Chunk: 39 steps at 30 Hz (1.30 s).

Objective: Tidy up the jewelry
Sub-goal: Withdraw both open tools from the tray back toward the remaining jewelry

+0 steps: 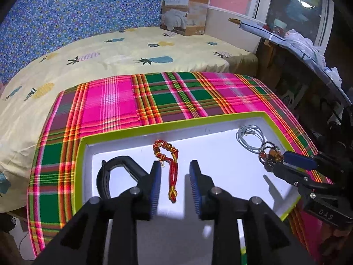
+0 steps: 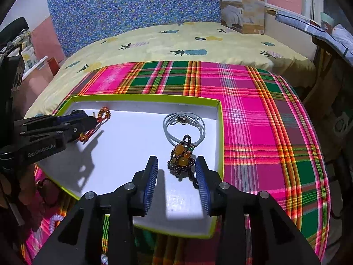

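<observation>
A white tray with a lime-green rim point(image 1: 176, 121) point(image 2: 143, 97) lies on the plaid cloth. In the left wrist view my left gripper point(image 1: 175, 187) stands open over the tray floor. A red and gold cord bracelet point(image 1: 169, 170) point(image 2: 103, 113) lies loose between its pads. In the right wrist view my right gripper point(image 2: 176, 183) is open, and a dark-bead bracelet with amber stones point(image 2: 182, 156) point(image 1: 270, 154) rests on the floor between its jaws, close to the right pad. Each gripper shows at the edge of the other's view: the right gripper point(image 1: 280, 162) and the left gripper point(image 2: 88, 119).
A black strap band point(image 1: 106, 176) lies at the tray's left end, and a pale grey cord loop point(image 1: 250, 139) point(image 2: 183, 123) in its far right corner. A white spiral tie point(image 2: 55, 219) sits on the plaid cloth point(image 2: 253, 121). Beyond are a pineapple-print bed point(image 1: 132, 50) and a cardboard box point(image 1: 185, 11).
</observation>
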Each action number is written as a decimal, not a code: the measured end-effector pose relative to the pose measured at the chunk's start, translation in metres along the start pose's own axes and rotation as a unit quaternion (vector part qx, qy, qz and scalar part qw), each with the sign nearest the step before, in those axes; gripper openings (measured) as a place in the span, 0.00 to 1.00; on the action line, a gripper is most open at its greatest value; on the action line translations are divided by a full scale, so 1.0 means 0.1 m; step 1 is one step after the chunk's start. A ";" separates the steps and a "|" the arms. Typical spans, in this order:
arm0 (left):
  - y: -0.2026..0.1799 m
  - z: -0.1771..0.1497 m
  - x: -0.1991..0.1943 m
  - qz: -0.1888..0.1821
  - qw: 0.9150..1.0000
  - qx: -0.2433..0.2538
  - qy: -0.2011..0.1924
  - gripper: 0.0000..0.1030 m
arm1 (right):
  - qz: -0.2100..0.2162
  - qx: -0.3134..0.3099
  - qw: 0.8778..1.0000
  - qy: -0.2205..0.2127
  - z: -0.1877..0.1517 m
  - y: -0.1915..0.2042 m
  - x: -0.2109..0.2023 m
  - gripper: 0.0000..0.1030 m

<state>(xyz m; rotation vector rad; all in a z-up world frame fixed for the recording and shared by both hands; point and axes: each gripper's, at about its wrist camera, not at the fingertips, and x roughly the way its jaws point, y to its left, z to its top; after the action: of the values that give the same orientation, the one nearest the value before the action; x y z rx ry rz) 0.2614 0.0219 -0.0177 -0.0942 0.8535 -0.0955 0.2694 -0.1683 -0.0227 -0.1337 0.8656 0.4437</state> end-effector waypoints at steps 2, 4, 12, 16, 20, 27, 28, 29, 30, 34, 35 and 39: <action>-0.01 -0.02 -0.07 0.001 1.000 0.004 -0.005 0.27 | 0.002 0.000 1.000 -0.004 -0.02 0.01 -0.05 0.35; -0.02 -0.03 -0.16 0.001 1.000 0.002 -0.011 0.27 | 0.004 0.002 1.000 -0.010 -0.04 0.03 -0.13 0.35; -0.06 -0.24 -0.64 -0.003 0.999 -0.002 -0.040 0.27 | 0.001 0.017 0.999 -0.038 -0.23 0.06 -0.58 0.35; -0.09 -0.43 -0.88 -0.007 0.999 0.000 -0.048 0.27 | 0.002 0.020 0.999 -0.047 -0.41 0.12 -0.80 0.35; -0.12 -0.65 -1.05 -0.008 0.999 0.006 -0.047 0.27 | 0.006 0.016 0.999 -0.051 -0.62 0.21 -1.01 0.35; -0.12 -1.01 -1.36 -0.003 0.999 0.002 -0.053 0.27 | 0.014 0.021 0.998 -0.055 -0.91 0.31 -1.25 0.35; -0.13 -1.05 -1.39 -0.003 0.999 0.000 -0.053 0.27 | 0.016 0.021 0.998 -0.058 -0.95 0.33 -1.29 0.35; -0.12 -1.10 -1.42 -0.003 0.999 -0.002 -0.054 0.27 | 0.017 0.022 0.998 -0.058 -0.98 0.34 -1.32 0.35; -0.13 -1.14 -1.45 -0.003 0.999 -0.002 -0.054 0.27 | 0.019 0.021 0.998 -0.060 -1.01 0.37 -1.35 0.35; -0.16 -1.30 -1.57 -0.001 0.998 -0.002 -0.055 0.27 | 0.024 0.020 0.998 -0.060 -1.15 0.44 -1.44 0.35; -0.16 -1.34 -1.59 -0.001 0.998 -0.001 -0.056 0.27 | 0.027 0.021 0.998 -0.059 -1.19 0.45 -1.46 0.35; -0.16 -1.46 -1.66 -0.001 0.999 -0.004 -0.053 0.27 | 0.034 0.017 0.998 -0.056 -1.29 0.53 -1.51 0.35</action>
<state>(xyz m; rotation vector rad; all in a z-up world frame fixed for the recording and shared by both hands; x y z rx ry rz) 0.0421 0.0194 0.0126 -0.1072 0.7480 -0.0886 0.0703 -0.2068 0.0116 -0.0472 0.7679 0.4941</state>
